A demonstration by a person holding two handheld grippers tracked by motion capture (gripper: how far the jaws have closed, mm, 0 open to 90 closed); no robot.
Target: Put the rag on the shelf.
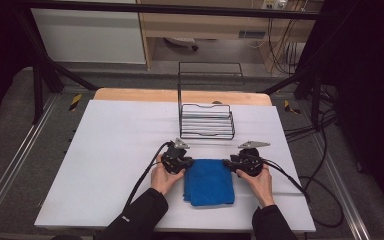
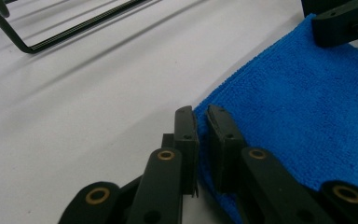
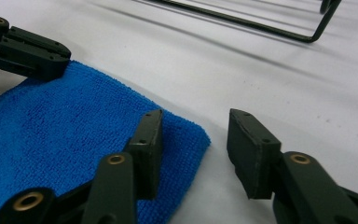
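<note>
A folded blue cloth point(image 1: 207, 182) lies flat on the white table point(image 1: 120, 150), near the front edge. My left gripper point(image 1: 189, 162) is at the cloth's far left corner. In the left gripper view my left gripper point(image 2: 203, 119) has its jaws nearly together, pinching the edge of the cloth point(image 2: 298, 102). My right gripper point(image 1: 226, 162) is at the far right corner. In the right gripper view my right gripper point(image 3: 193, 123) stands open: one jaw rests over the cloth point(image 3: 65, 121), the other on bare table, with the corner between them and not pressed.
A black wire rack point(image 1: 206, 122) stands just behind the cloth, toward the back of the table; its base wire point(image 3: 261, 25) runs across the top of the right gripper view. Cables trail from both grippers toward the table's front and right.
</note>
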